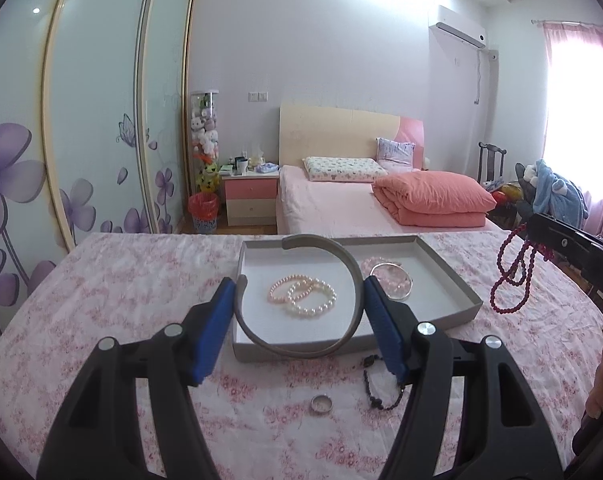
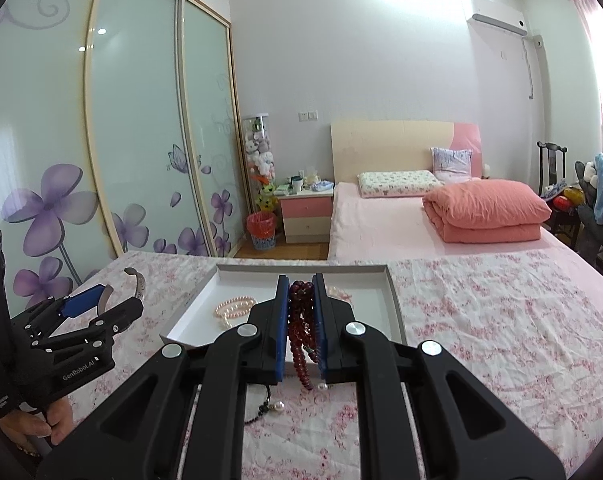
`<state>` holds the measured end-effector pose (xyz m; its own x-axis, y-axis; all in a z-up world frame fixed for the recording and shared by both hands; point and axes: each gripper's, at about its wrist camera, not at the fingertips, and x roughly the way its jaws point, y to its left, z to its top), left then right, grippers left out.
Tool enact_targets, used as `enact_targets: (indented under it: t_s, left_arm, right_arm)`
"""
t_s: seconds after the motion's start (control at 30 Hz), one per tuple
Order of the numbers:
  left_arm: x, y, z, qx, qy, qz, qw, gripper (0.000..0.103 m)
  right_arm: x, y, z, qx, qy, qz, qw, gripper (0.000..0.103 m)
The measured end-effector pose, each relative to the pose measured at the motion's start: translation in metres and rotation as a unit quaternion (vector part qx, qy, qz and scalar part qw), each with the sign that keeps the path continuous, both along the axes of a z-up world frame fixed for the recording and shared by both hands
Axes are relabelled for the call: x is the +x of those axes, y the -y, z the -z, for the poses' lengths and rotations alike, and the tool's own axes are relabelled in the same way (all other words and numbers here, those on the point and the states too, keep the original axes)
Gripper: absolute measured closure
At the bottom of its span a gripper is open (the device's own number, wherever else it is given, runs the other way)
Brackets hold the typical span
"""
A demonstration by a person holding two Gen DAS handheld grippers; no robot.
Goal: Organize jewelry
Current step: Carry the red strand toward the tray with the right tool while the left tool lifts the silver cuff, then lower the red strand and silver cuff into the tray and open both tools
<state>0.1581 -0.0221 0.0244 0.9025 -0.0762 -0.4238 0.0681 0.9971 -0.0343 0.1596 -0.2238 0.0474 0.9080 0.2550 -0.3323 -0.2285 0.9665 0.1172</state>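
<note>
Left gripper (image 1: 299, 304) jaws clamp bangle (image 1: 351, 264); right gripper (image 2: 301, 320) jaws clamp red beads (image 2: 300, 320), lower loops hidden.

right hand-held gripper (image 2: 301, 320) clamps dark red bead strand (image 2: 301, 332)

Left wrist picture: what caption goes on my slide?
Left tongs hold a grey open bangle above the jewelry tray of pearl bracelets.

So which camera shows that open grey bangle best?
The left wrist view: the bangle spans the frame, clamped between the left gripper's blue fingers above the tray. The right wrist view shows only its end at the far left.
</note>
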Motion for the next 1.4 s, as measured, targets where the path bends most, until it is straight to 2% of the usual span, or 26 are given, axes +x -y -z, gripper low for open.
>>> enact_targets:
  t_s: [0.3, 0.67, 1.13, 1.4]
  left_arm:
    - [0.02, 0.005, -0.004, 0.006, 0.009, -0.006, 0.9999, 0.04]
    - [0.055, 0.012, -0.005, 0.01, 0.02, -0.01, 0.9997, 0.04]
    - [0.135, 0.023, 0.023, 0.011, -0.02, 0.002, 0.9997, 0.039]
    - [0.163, 0.022, 0.039, 0.005, -0.046, 0.009, 0.9989, 0.039]
  right_arm:
    - [0.015, -0.005, -0.006, 0.004, 0.017, 0.0, 1.0, 0.091]
    - [0.055, -0.012, -0.008, 0.009, 0.025, 0.001, 1.0, 0.09]
    - [0.139, -0.015, 0.027, 0.02, -0.043, 0.012, 0.999, 0.09]
    - [0.167, -0.02, 0.047, 0.02, -0.08, 0.021, 0.996, 0.089]
